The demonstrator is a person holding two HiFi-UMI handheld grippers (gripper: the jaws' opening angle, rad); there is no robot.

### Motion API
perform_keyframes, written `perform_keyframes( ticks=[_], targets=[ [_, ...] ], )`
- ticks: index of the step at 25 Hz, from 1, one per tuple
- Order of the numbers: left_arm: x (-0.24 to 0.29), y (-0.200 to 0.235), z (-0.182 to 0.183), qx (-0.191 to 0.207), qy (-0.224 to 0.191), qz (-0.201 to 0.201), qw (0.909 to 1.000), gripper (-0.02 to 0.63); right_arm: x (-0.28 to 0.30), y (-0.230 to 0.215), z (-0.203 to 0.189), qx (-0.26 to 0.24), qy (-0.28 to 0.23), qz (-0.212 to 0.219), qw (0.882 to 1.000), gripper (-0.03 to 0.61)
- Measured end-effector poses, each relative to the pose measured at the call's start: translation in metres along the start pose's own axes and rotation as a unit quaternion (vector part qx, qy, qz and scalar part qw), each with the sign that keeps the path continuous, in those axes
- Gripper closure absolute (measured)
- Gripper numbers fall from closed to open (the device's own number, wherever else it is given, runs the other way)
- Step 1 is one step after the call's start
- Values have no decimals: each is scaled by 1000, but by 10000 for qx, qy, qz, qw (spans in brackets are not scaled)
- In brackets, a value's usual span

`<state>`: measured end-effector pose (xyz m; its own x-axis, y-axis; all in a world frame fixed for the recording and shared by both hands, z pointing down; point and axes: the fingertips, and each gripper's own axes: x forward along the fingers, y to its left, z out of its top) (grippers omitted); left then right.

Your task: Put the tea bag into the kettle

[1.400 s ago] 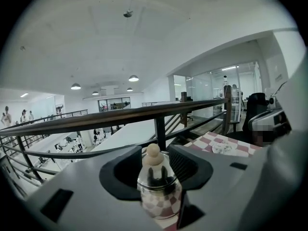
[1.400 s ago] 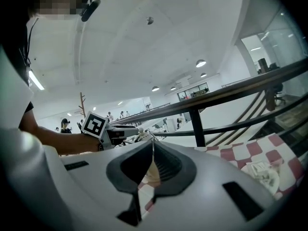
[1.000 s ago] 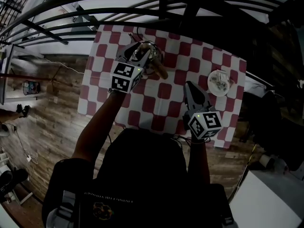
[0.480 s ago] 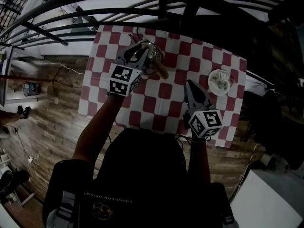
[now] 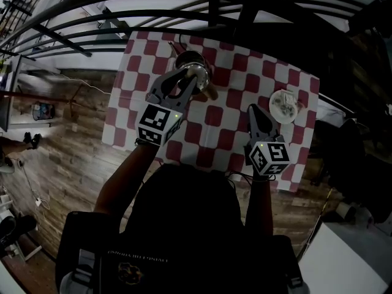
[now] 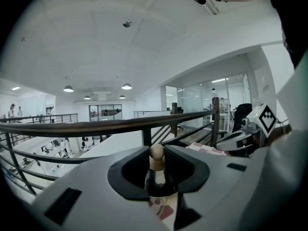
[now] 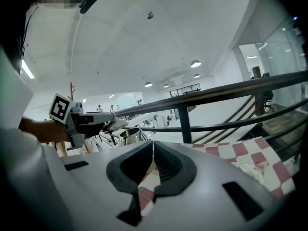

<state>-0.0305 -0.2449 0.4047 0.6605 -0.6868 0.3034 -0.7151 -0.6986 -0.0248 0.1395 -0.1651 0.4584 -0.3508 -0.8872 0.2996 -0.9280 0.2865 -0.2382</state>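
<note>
The left tongs [image 5: 181, 78] have just closed on the wooden knob [image 6: 156, 152] and hold the lid [image 7: 114, 124] just above the open kettle [image 7: 129, 135]. The right tongs [image 5: 255, 114] are pressed together, empty. The tea bag [image 5: 283, 105] lies on the plate [image 5: 270, 108] at the desk's [image 5: 214, 118] right. Fetching it and dropping it in remain.

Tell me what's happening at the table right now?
A person works two handheld grippers over a checked table. The left gripper has just closed on the lid knob and holds the lid beside the open kettle. The right gripper is shut and empty, short of the white plate.
</note>
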Motion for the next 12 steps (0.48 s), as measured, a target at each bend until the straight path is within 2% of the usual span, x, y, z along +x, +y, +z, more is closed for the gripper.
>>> perform_keyframes(
  ticks=[3, 6, 10, 12],
  targets=[
    [-9, -30, -8, -142, -2, -248, 9996, 511, -8, -23, -12, -152, 163, -345, 9992, 561],
    [-11, -64, -15, -120, -49, -568, 9983, 511, -15, -50, -25, -324, 357, -765, 9959, 561],
    [-5, -101, -34, -117, 152, -998, 9948, 511, -25, -89, -43, -966, 753, -1455, 9818, 560],
    [0, -114, -38, -15, 173, -1130, 9934, 511, -28, -109, -51, -1087, 897, -1727, 9748, 560]
  ],
)
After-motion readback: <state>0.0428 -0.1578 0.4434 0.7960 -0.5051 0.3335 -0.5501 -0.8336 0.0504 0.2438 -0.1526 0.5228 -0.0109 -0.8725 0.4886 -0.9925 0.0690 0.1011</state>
